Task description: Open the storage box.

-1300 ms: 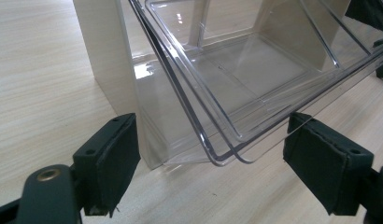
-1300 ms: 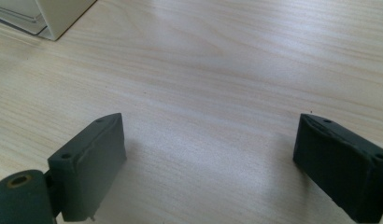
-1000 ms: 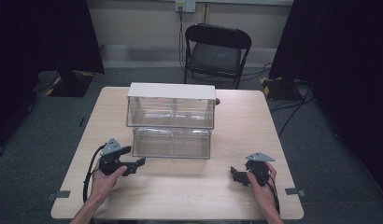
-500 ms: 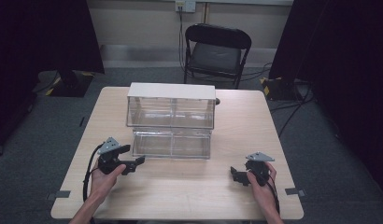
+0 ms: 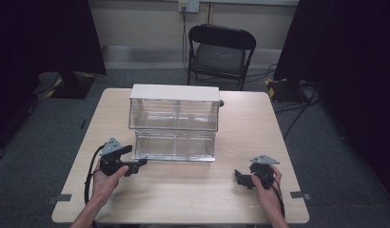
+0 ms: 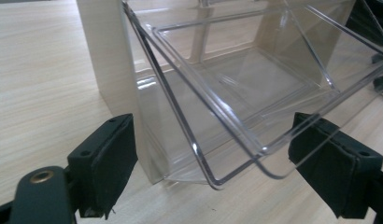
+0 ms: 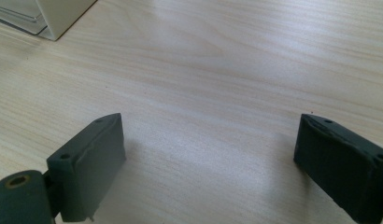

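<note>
Left tool (image 5: 136,166) spread wide at clear drawer unit (image 5: 174,124) corner; right tool (image 5: 240,178) likewise spread, well right of unit, over pale wooden bench (image 5: 193,199); folding chair (image 5: 220,50) beyond

1. The left gripper (image 5: 136,166) is black, with a grey three-cornered plate on top.
2. A black cable (image 5: 91,171) runs from it in a loop beside the left hand (image 5: 105,183).
3. The right gripper (image 5: 240,178) is black too, with the same grey plate.
4. The right hand (image 5: 267,190) has a black cable along the forearm.
5. Both forearms are bare; no sleeves are seen.
6. Each jaw carries a dark, flat rectangular pad with small round holes, and a brass-coloured screw sits at the base of one jaw.
</note>
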